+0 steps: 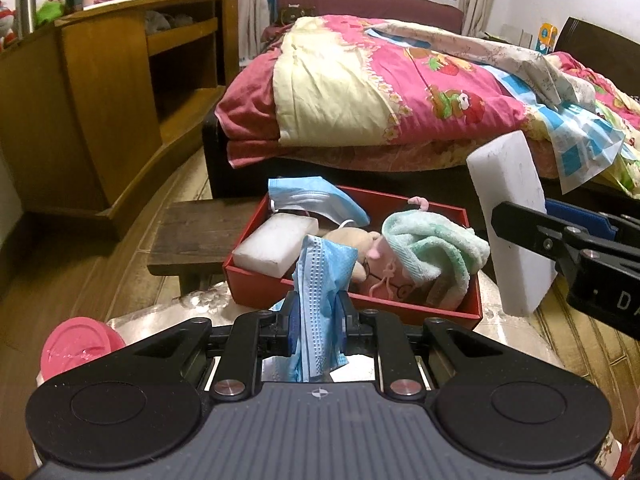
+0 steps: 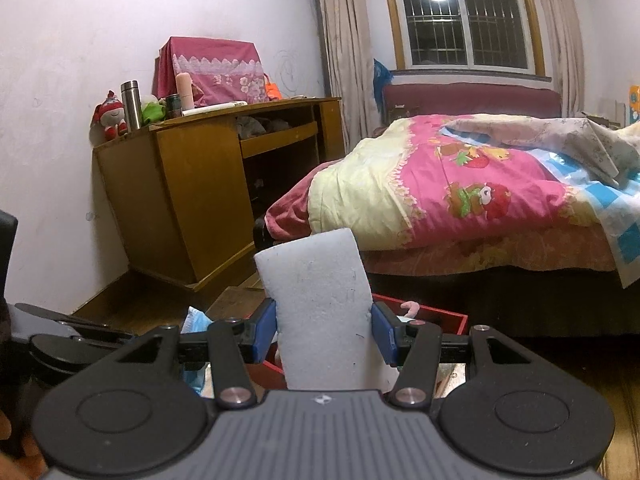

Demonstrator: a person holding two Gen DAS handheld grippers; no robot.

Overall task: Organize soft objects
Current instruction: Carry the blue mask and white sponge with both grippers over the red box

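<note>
My left gripper (image 1: 316, 318) is shut on a crumpled blue face mask (image 1: 320, 280), held just in front of a red box (image 1: 416, 309). In the box lie a white sponge block (image 1: 274, 246), another blue mask (image 1: 316, 198), a plush toy (image 1: 360, 246) and a rolled green towel (image 1: 434, 250). My right gripper (image 2: 324, 330) is shut on a white sponge block (image 2: 320, 304), held upright above the box's right side; it also shows in the left wrist view (image 1: 512, 220). The red box's rim (image 2: 448, 318) peeks out behind it.
A dark wooden stool (image 1: 196, 236) stands left of the box. A pink lid (image 1: 78, 346) lies at lower left. A bed with a pink quilt (image 1: 400, 80) is behind the box, and a wooden desk (image 1: 100, 100) stands at left.
</note>
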